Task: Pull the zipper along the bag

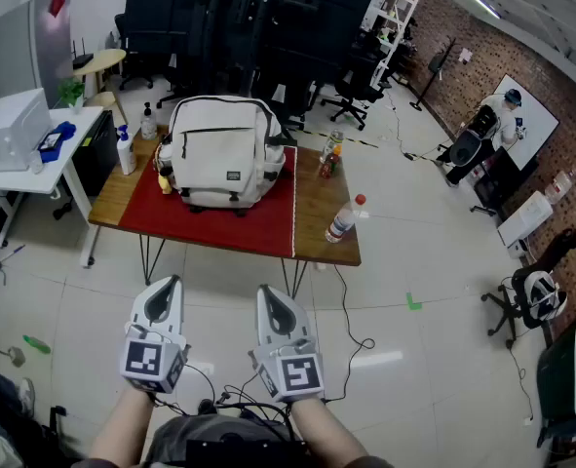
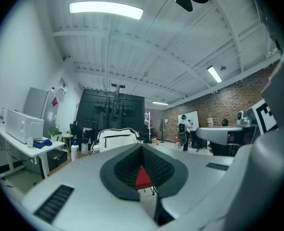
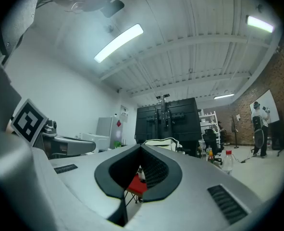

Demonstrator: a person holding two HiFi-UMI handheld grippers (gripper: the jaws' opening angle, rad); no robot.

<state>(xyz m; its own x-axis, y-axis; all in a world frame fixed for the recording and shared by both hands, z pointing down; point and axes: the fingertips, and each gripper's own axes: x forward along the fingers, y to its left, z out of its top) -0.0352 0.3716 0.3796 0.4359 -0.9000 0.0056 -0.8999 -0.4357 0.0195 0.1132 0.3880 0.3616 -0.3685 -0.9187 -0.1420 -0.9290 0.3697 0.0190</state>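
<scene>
Progress on the zipper is nil as far as the views show. The white backpack (image 1: 224, 154) stands upright on a red cloth (image 1: 210, 230) on the wooden table (image 1: 319, 213) in the upper centre of the head view. It is well apart from both tools, and nothing touches it. A dark zipper line (image 1: 219, 131) crosses its front pocket and looks closed, though it is too small to tell where the slider sits or which zipper is meant. Everything is left to do: closing in on the table, finding the pull tab, steadying the bag and drawing the slider along. The left gripper (image 1: 169, 283) and the right gripper (image 1: 270, 292) sit side by side in the lower centre of the frame, over the tiled floor. Their tips aim up the picture toward the table, the marker cubes face the camera, and bare forearms run off the bottom edge. Both point roughly level. In each gripper view the jaws are pressed together with nothing between them; only the distant red cloth shows through the notch behind the tips. A water bottle (image 1: 343, 220) stands near the table's right edge.
</scene>
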